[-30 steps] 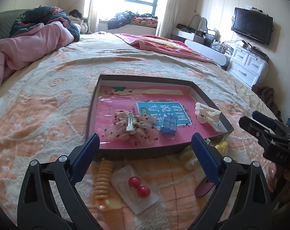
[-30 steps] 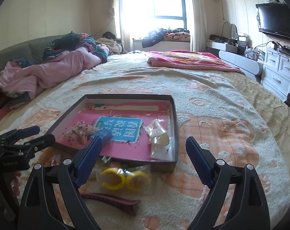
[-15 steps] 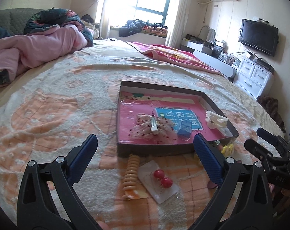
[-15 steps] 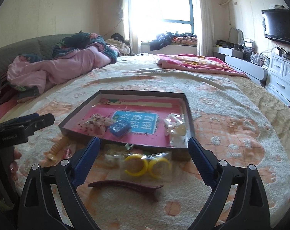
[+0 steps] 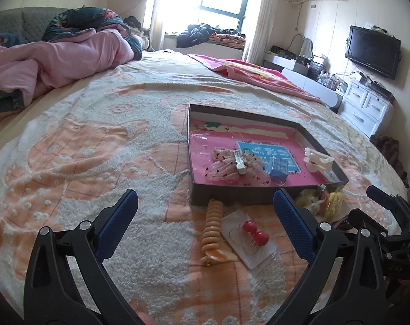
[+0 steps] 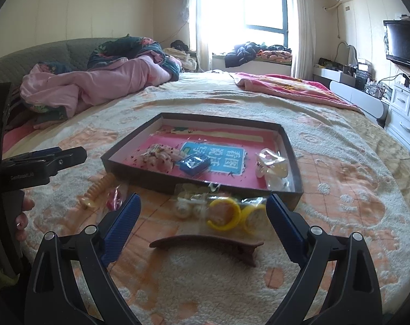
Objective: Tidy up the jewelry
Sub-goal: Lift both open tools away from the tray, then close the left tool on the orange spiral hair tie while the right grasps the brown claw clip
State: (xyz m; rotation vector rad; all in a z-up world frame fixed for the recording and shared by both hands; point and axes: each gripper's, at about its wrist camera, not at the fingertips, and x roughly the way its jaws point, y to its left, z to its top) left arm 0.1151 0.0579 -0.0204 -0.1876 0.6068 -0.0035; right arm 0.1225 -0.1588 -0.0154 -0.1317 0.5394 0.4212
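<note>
A dark shallow box (image 5: 232, 199) (image 6: 131, 172) with a pink floor lies on the bed. Inside are a pink lace hair bow (image 5: 233, 166) (image 6: 158, 159), a small blue box (image 5: 279, 169) (image 6: 193, 163) and a white claw clip (image 5: 317, 159) (image 6: 271, 163). In front of the box lie an orange comb clip (image 5: 211, 228) (image 6: 97, 191), a bag with red ball earrings (image 5: 252, 234), pearl pieces (image 6: 188, 207), yellow rings in plastic (image 6: 228, 212) and a brown hair clip (image 6: 207, 243). My left gripper (image 5: 205, 223) is open and empty, as is my right gripper (image 6: 203, 224).
The bed has a cream and orange fuzzy blanket (image 5: 96, 162). A pink quilt (image 5: 55, 62) is piled at the far left. White drawers (image 5: 367, 105) and a TV (image 5: 373, 50) stand at the right wall.
Both grippers have pulled back from the box and stayed open. The left view has swung left, so the box now sits to its right. The brown clip and yellow rings show more fully.
</note>
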